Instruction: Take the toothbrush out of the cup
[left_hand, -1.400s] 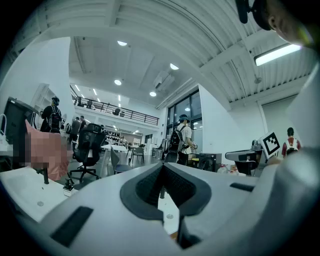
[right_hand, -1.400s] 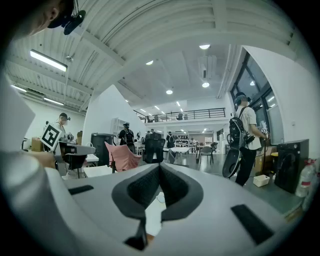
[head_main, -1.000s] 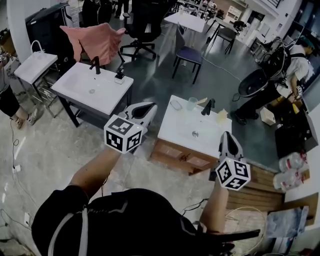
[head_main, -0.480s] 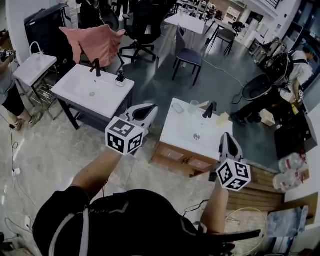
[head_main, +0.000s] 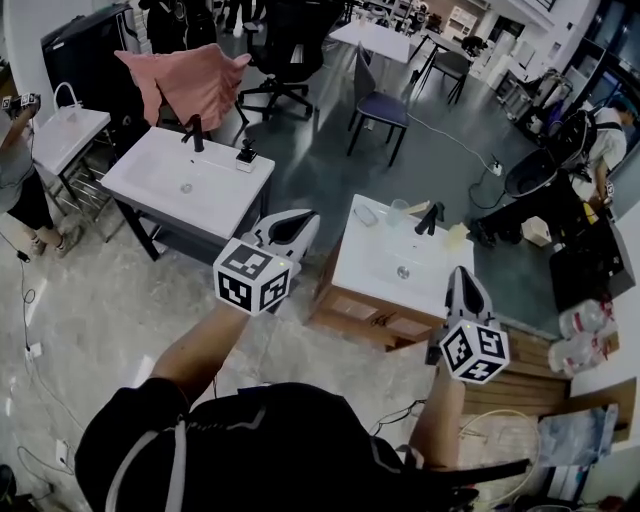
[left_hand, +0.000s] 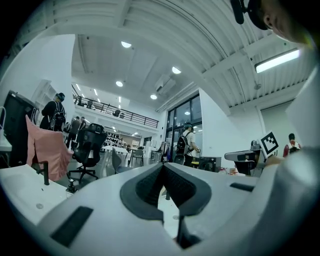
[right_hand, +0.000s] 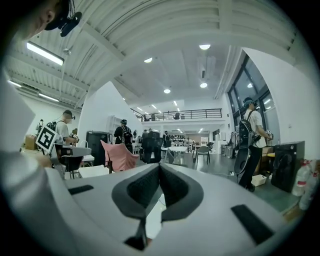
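Both grippers are held level above the floor, and the jaws of each are pressed fully together with nothing between them. In the head view the left gripper (head_main: 304, 219) is seen at the centre of the frame, its marker cube below and to the left of the jaws. The right gripper (head_main: 459, 272) is seen at lower right. In the left gripper view (left_hand: 162, 166) and the right gripper view (right_hand: 159, 165) the dark pads are seen meeting along one line, with no object caught.

The clear cup (head_main: 398, 211) is placed at the back edge of a white sink tabletop (head_main: 366, 262), right of centre in the head view, just left of a black faucet (head_main: 432, 218). It is well apart from both grippers and lies between them across the frame, higher up. Whether the toothbrush stands in the cup cannot be made out at this size.

A second white sink unit (head_main: 150, 172) is seen at upper left, with a pink cloth (head_main: 190, 82) behind it.
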